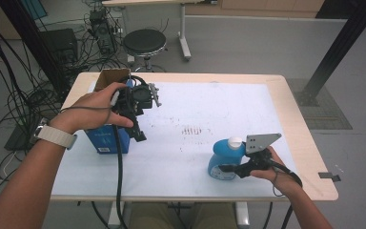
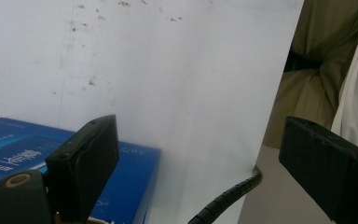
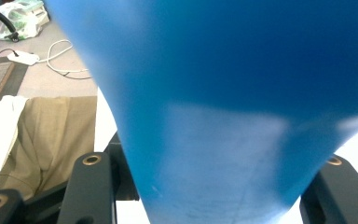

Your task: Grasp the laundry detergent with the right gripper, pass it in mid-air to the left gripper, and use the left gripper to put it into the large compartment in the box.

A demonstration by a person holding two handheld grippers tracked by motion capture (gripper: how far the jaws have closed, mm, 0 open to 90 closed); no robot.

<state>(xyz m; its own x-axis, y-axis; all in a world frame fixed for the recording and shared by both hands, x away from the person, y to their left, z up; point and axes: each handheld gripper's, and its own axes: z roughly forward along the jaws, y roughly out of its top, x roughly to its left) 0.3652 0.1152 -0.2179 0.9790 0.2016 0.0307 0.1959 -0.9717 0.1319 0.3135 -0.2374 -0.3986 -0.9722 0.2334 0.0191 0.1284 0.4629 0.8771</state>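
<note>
A blue plastic bottle (image 1: 225, 160) with a white cap (image 1: 235, 142) stands near the table's front right. My right gripper (image 1: 227, 168) is shut on its lower body, and in the right gripper view the bottle (image 3: 223, 93) sits tight between both jaws. At the left, a hand holds my left gripper (image 1: 138, 128) above a blue box (image 1: 104, 139). Its jaws point down toward the near side. In the left gripper view, the left gripper (image 2: 205, 151) stands open with nothing between its jaws, and the blue box (image 2: 23, 154) lies at lower left.
A white mat (image 1: 195, 109) covers the wooden table (image 1: 290, 109). A brown cardboard flap (image 1: 112, 76) rises at the blue box's far side. A black stool (image 1: 144, 42) and tangled cables (image 1: 24, 95) are on the floor beyond the table.
</note>
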